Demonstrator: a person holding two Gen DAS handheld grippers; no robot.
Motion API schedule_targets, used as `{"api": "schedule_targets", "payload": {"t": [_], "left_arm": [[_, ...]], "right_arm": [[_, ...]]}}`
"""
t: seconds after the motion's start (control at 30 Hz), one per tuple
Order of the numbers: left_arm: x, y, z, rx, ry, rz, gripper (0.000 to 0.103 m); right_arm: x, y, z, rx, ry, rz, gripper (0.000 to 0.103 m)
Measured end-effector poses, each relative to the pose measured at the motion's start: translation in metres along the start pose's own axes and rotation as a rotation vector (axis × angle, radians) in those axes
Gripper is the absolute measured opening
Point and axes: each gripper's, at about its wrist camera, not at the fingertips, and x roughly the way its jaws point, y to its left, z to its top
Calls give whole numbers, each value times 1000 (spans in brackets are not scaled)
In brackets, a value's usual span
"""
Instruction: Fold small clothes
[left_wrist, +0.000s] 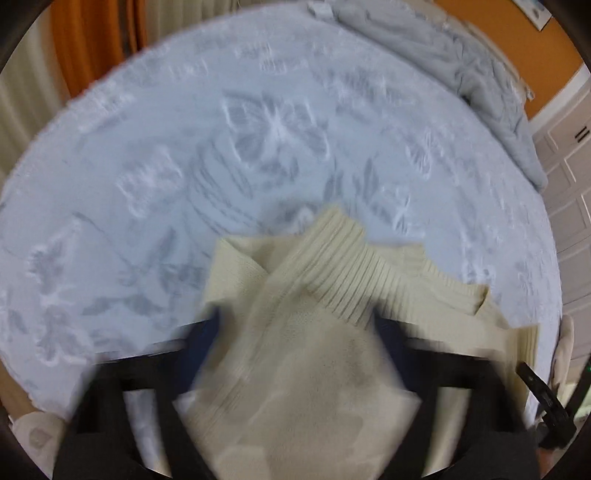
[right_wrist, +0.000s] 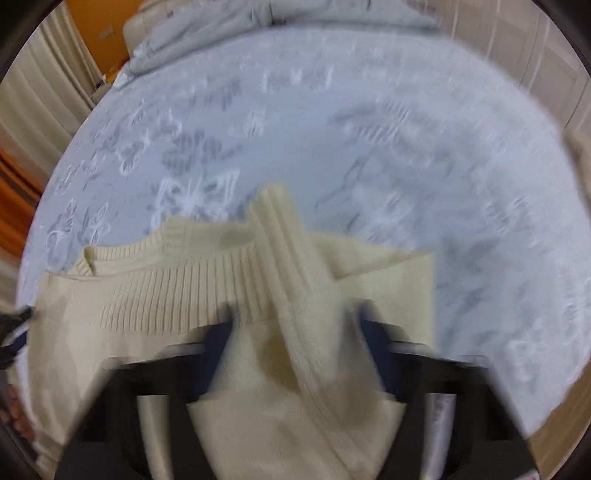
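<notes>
A cream knit sweater (left_wrist: 332, 266) lies bunched on a pale blue bedspread (left_wrist: 184, 166) with butterfly patterns. My left gripper (left_wrist: 295, 317) points steeply down, and a thick wad of the sweater fills the gap between its dark blue fingers (left_wrist: 205, 343). It is shut on that fold. In the right wrist view the sweater (right_wrist: 166, 288) shows its ribbed hem and a sleeve crossing over. My right gripper (right_wrist: 295, 317) is likewise shut on a thick fold. Both views are blurred. The pads' contact is hidden by cloth.
A crumpled grey duvet (left_wrist: 461, 66) lies along the far side of the bed (right_wrist: 369, 147). Orange curtains (left_wrist: 92, 40) hang beyond the bed. White panelled doors (left_wrist: 569, 177) stand at the right. The other gripper's black body (left_wrist: 543, 398) shows at the lower right.
</notes>
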Motion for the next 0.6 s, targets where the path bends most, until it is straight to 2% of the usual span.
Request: {"api": "schedule_targets", "payload": {"t": [0.03,0.07,0.1,0.13,0.2,0.27,0.3,0.33,0.37,0.4,0.47,0.53,0.6], "left_arm": [[4,-1,0,4,41,18,10],[-2,1,2,-9,33,-8,11],[-18,5,1,-26,-7,-66,11],[-32,6,1,-11,-39,-89,11],[-43,5,0,29,-60,-58,11],[-27,7,0,41,-26,-12,11],[-7,10,0,45,22,17,12],[6,12,-1,45,55,37,13],[14,13,-3,45,63,57,14],[15,12,-4,49,48,72,15],[4,10,-5,41,40,79,19],[-17,8,-7,28,7,76,30],[-42,2,-12,33,-66,83,45]], "right_arm": [[2,4,0,18,4,4,10],[-21,-7,2,68,-75,81,9],[-37,-12,0,92,-117,119,9],[-53,-19,0,119,-154,153,9],[-72,-40,-5,179,-205,202,9],[-45,-54,-7,194,-133,140,10],[-22,-58,-7,192,-69,104,10],[10,-64,-10,192,40,66,11],[19,-65,-12,194,58,63,10],[12,-65,-12,199,27,56,12],[-19,-56,-10,196,-48,28,23],[-51,-46,-15,167,-146,9,25],[-77,-29,-22,121,-228,7,28]]}}
